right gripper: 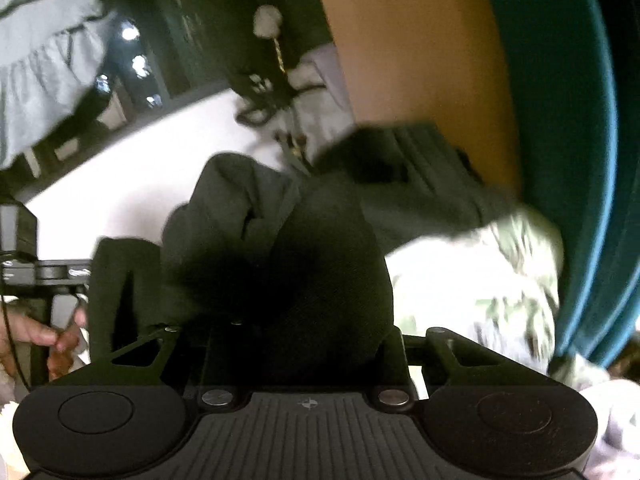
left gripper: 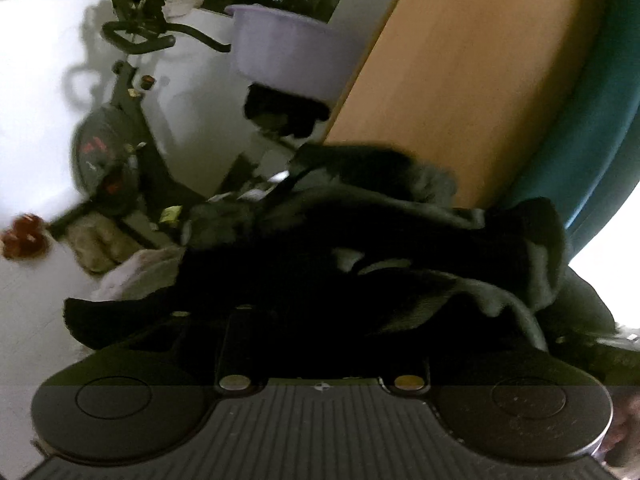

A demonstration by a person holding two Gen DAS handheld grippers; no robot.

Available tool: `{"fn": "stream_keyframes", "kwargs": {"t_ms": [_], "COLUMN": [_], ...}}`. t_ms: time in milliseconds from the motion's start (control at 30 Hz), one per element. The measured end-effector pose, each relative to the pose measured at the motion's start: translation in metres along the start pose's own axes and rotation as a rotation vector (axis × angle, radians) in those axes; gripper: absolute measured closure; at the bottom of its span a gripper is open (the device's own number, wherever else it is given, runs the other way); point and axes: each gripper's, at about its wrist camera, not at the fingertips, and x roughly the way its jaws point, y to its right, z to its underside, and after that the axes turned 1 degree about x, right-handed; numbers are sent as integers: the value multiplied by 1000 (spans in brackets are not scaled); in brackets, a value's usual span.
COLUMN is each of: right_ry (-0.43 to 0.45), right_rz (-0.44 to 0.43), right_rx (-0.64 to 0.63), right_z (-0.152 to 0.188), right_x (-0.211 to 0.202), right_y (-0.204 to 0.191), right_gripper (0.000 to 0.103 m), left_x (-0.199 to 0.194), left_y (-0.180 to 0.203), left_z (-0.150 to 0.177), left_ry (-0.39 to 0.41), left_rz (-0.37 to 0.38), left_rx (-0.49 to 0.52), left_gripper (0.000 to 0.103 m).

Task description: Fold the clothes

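Both views are dim and motion-blurred, and both are tilted.

Left wrist view: a dark garment [left gripper: 360,248] is bunched directly in front of the left gripper [left gripper: 324,344], covering the fingers almost entirely. The cloth is black to dark grey, heaped in loose folds, with a lighter grey lining showing at several creases. The position of the jaws cannot be told; cloth and shadow hide them. Behind the garment stands a wooden panel [left gripper: 480,72], with teal fabric [left gripper: 592,128] along its right side. A lilac plastic basin [left gripper: 288,48] sits near the panel's edge. An exercise bike [left gripper: 120,120] stands against a white wall [left gripper: 36,80]. Pale cloth [left gripper: 132,268] lies beside the bike's base, and a red object [left gripper: 24,236], too blurred to identify, shows at the left edge.

Right wrist view: the same dark garment [right gripper: 288,240] hangs and bunches over the right gripper [right gripper: 304,340]. Cloth fills the space between the fingers, but the tips are buried in shadow, so whether these jaws are clamped on it cannot be told. A ribbed edge of the garment [right gripper: 404,152] stretches toward the wooden panel [right gripper: 420,60]. A white patterned cloth [right gripper: 480,276] lies to the right, beside the teal fabric [right gripper: 560,120]. At the left edge, a hand [right gripper: 44,332] grips the handle of the other gripper [right gripper: 52,276].
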Motion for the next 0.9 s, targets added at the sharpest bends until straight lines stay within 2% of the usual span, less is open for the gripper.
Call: {"fn": "stream_keyframes", "kwargs": {"t_ms": [67,100,167,233,333,467,600,700,900], "right_ry": [1,1,-6,-14,-22,-31,-39,-50,-63], "right_rz": [-2,-3,-7,-12,-22,-35,-47,-57,-57], "right_rx": [2,3,5,-7,-31,-41,-38,-22,-9], "right_z": [3,4,2,3,2,1,2,3,6], "right_x": [3,4,7,9,11,14,15,18,24], "right_y": [-1,-1,-3,-6,-7,-9,-8,-5,-4], "right_gripper": [76,76,76,76,75,75,75,74,72], "left_x": [3,4,6,9,16,27,45,56,55], "left_y": [2,3,3,2,-4,-21,-48,-62,-60], "left_z": [5,7,7,7,5,1,-6,-4,3], "left_ry": [14,19,26,34,36,2,-84,-117,-126], "left_rz": [-31,-47,-92,-134,-147,-98,28,99,111], "left_rx": [43,58,74,93,108,93,9,-29,-31], "left_gripper": [39,37,19,10,1,0,0,0,0]}}
